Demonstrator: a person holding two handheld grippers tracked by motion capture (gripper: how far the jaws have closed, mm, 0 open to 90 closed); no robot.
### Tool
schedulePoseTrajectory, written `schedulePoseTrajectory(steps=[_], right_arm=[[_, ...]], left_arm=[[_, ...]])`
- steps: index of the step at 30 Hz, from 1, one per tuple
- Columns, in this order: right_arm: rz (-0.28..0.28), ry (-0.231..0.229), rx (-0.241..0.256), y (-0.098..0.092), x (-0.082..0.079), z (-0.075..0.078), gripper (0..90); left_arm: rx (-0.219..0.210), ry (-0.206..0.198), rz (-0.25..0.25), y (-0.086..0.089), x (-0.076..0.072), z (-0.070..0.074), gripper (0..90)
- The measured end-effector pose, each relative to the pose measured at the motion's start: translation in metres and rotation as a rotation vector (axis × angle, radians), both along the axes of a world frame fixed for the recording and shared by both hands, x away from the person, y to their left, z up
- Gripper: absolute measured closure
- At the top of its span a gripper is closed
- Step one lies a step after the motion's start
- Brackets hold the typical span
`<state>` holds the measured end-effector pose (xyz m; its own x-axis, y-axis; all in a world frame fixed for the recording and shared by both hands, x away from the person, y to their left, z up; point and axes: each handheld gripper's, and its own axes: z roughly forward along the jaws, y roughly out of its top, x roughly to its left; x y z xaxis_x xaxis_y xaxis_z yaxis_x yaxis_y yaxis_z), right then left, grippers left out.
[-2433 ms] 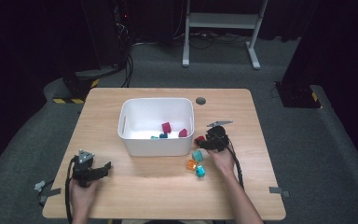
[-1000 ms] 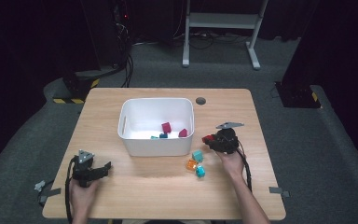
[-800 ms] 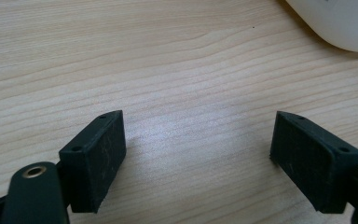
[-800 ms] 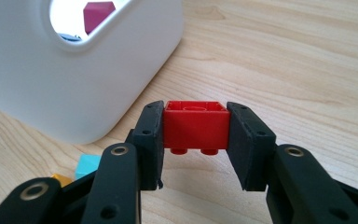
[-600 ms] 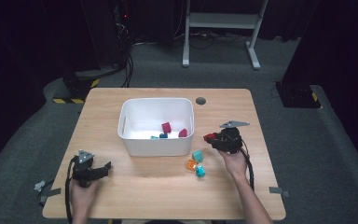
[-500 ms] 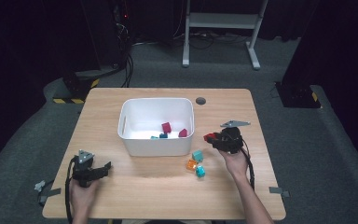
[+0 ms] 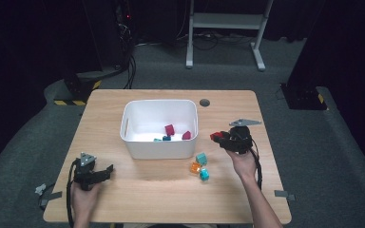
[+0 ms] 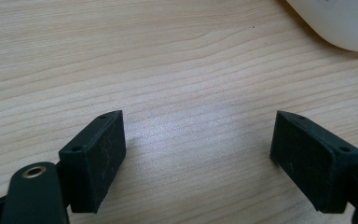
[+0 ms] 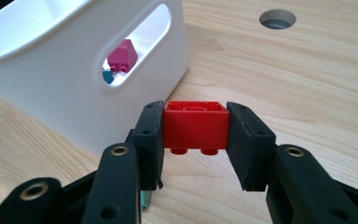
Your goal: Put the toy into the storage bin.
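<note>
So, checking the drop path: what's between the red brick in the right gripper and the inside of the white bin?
In the right gripper view, the bin's near wall with its handle slot stands between the red brick and the inside.

I'm working in what looks to me like a lab or recording studio, not a home. The wooden table stands alone on grey carpet, ringed by black curtains that shut out everything else. Behind it I see bundles of cables trailing across the floor, the white legs of a metal stand, and a weighted base marked with yellow-and-black hazard tape. The tabletop has a round cable hole, and bits of tape stick to the carpet beside it.
</note>
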<state>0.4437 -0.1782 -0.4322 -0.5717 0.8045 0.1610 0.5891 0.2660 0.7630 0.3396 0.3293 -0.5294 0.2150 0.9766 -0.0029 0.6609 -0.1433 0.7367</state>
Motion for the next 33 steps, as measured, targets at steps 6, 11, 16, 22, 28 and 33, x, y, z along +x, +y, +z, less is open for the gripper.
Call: schedulePoseTrajectory(steps=[6,11,16,22,28,33], right_arm=[[0.01,-0.012,0.01,0.002,-0.003,0.01,59.2],[0.027,-0.019,0.029,0.003,-0.004,0.021,59.2],[0.038,-0.027,0.032,0.003,-0.003,0.029,59.2],[0.049,-0.026,0.047,0.005,0.0,0.037,59.2],[0.064,-0.038,0.065,0.005,-0.002,0.048,59.2],[0.063,-0.039,0.074,0.005,-0.002,0.054,59.2]], left_arm=[[-0.001,0.0,0.0,0.0,0.0,0.0,18.0],[-0.001,0.0,0.0,0.0,0.0,0.0,18.0],[-0.002,0.0,-0.001,0.0,0.0,0.0,18.0],[0.0,0.0,0.0,0.0,0.0,0.0,18.0],[0.001,0.0,-0.001,0.0,0.0,0.0,18.0],[0.0,0.0,0.0,0.0,0.0,0.0,18.0]])
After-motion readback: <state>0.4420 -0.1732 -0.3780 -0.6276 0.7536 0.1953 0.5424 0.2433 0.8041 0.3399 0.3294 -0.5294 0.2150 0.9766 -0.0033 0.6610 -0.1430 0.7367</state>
